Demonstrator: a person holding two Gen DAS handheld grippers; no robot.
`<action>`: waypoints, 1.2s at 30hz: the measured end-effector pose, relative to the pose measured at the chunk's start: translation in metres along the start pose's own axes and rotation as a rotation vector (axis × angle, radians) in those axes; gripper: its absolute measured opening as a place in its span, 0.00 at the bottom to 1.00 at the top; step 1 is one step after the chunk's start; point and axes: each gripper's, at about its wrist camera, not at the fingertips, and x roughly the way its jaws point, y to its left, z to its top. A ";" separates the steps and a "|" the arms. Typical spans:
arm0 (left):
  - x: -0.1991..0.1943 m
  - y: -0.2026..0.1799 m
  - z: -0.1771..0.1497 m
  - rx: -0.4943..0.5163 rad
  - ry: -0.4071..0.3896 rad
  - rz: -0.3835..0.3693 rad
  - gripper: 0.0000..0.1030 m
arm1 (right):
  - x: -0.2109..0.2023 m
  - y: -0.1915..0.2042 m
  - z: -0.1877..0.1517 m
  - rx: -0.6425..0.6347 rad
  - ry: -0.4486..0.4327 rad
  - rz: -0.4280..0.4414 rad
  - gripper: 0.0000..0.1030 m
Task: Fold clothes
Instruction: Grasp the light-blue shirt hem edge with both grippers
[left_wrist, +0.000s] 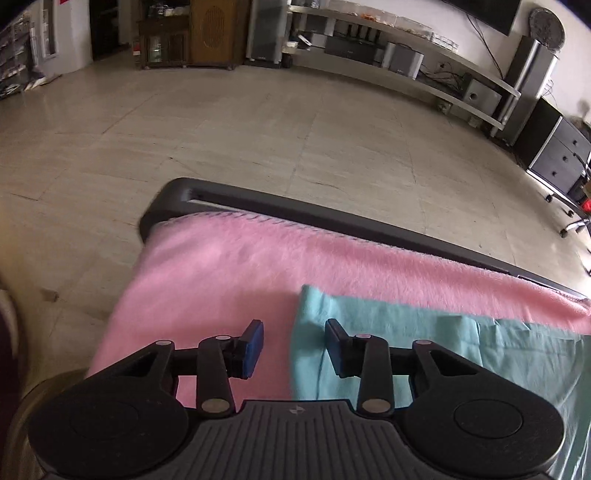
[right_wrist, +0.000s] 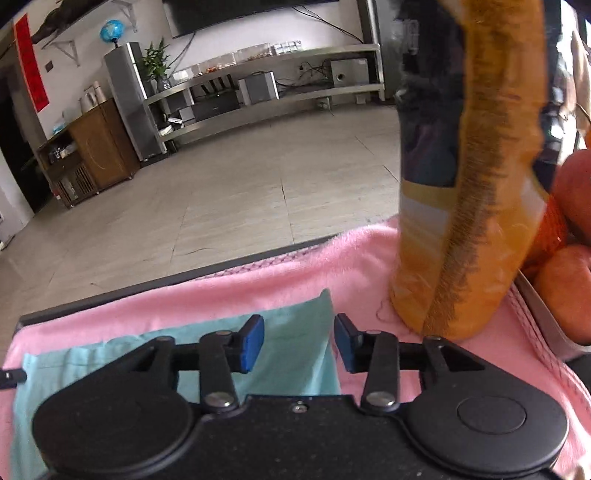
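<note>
Both the left gripper (left_wrist: 294, 349) and right gripper (right_wrist: 299, 343) are hovering over the teal garment (right_wrist: 295, 332), jaws parted and gripping nothing.

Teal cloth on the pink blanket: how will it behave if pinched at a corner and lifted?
The teal cloth looks thin and creased, so probably floppy and light; it should drape. The fuzzy pink blanket may drag on it.

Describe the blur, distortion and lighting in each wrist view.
Left wrist view: fisheye bends the long shelf; the pink blanket is smeared by motion; corners darken. Right wrist view: the floor curves; the orange bag close to the lens is soft; the teal cloth is sharp; daylight, no harsh glare.
</note>
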 end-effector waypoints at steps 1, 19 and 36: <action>0.002 -0.003 0.001 0.013 -0.008 0.003 0.34 | 0.002 -0.001 0.000 -0.005 -0.002 -0.004 0.42; -0.021 -0.027 -0.004 0.128 -0.157 0.106 0.01 | 0.040 -0.021 0.008 0.149 0.032 -0.038 0.03; -0.190 -0.029 -0.066 0.182 -0.290 0.127 0.02 | -0.180 -0.024 0.019 -0.011 -0.070 0.017 0.03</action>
